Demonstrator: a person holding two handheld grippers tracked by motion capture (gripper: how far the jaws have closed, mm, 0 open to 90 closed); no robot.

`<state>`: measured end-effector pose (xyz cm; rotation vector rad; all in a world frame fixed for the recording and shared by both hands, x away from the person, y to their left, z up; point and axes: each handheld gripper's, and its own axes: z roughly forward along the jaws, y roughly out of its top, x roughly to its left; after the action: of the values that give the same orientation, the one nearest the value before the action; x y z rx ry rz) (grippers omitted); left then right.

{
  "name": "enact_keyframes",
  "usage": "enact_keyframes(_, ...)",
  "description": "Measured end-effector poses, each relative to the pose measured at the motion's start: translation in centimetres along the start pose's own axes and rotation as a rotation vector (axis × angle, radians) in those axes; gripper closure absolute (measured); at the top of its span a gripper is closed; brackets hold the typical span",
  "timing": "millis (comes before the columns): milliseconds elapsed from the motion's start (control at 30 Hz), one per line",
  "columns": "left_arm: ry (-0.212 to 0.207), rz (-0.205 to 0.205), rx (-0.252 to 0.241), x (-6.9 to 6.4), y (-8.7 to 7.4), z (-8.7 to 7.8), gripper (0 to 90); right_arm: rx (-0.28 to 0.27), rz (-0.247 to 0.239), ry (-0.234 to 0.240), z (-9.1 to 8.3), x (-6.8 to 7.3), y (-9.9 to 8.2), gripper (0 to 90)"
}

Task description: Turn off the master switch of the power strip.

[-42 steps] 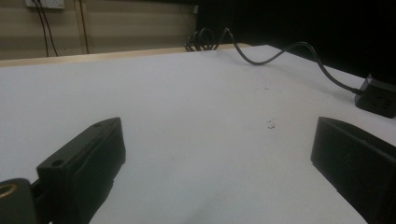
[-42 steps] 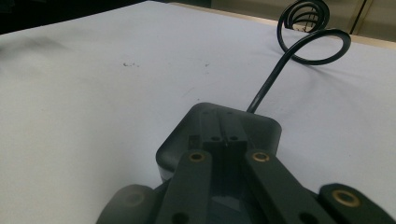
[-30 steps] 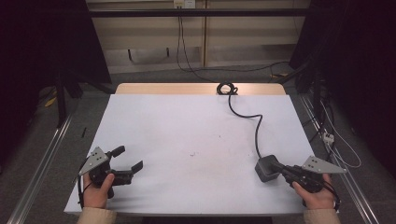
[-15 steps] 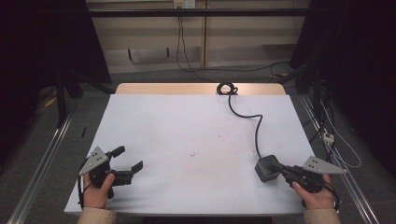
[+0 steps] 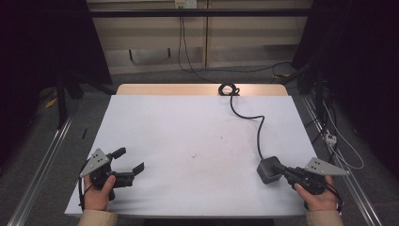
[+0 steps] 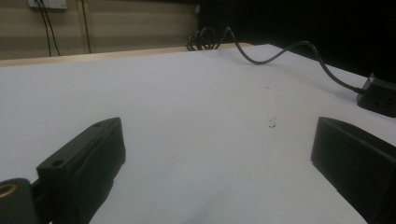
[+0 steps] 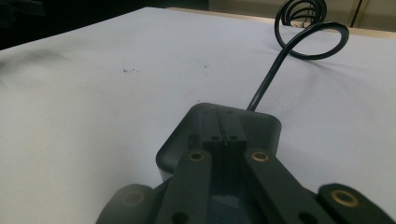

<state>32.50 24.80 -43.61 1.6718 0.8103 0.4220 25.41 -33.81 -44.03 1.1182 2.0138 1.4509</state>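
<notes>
A dark grey power block (image 5: 267, 168) lies on the white table (image 5: 188, 127) at the front right, and a black cable (image 5: 258, 129) runs from it to a coil (image 5: 228, 88) at the far edge. My right gripper (image 5: 283, 171) is shut, its jaws pressed together. In the right gripper view its closed tips (image 7: 222, 127) lie on top of the block (image 7: 182, 140), with nothing between them. My left gripper (image 5: 128, 159) stands open at the front left, low over bare table. The left gripper view shows its jaws (image 6: 217, 140) wide apart and the block (image 6: 380, 95) far off.
A bare wooden strip (image 5: 164, 89) runs along the table's far edge. Metal rails (image 5: 47, 155) flank the table on both sides. More cables hang on the back wall (image 5: 181, 37) and lie on the floor at the right (image 5: 336, 136). A few dark specks (image 5: 221, 139) mark the middle of the table.
</notes>
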Motion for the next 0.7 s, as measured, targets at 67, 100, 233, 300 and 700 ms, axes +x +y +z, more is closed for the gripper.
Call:
enact_keyframes(67, 0.002, -0.001, 0.000, -0.04, 0.00, 0.00, 2.7, 0.002, -0.012, -0.004, 0.01, 0.06, 0.04, 90.0)
enact_keyframes(100, 0.002, -0.001, -0.001, -0.05, 0.00, -0.01, 2.7, 0.000, -0.012, -0.004, 0.00, 0.05, 0.00, 90.0)
enact_keyframes(233, 0.000, -0.003, -0.001, -0.09, -0.02, 0.01, 2.7, -0.001, -0.021, -0.010, 0.00, 0.14, -0.02, 90.0)
enact_keyframes(300, 0.002, 0.000, -0.001, -0.10, -0.01, 0.01, 2.7, 0.005, -0.025, -0.012, 0.00, 0.19, 0.06, 90.0)
enact_keyframes(700, 0.003, 0.001, 0.002, -0.26, -0.04, 0.11, 2.7, 0.007, -0.040, -0.014, -0.03, 0.27, -0.05, 90.0)
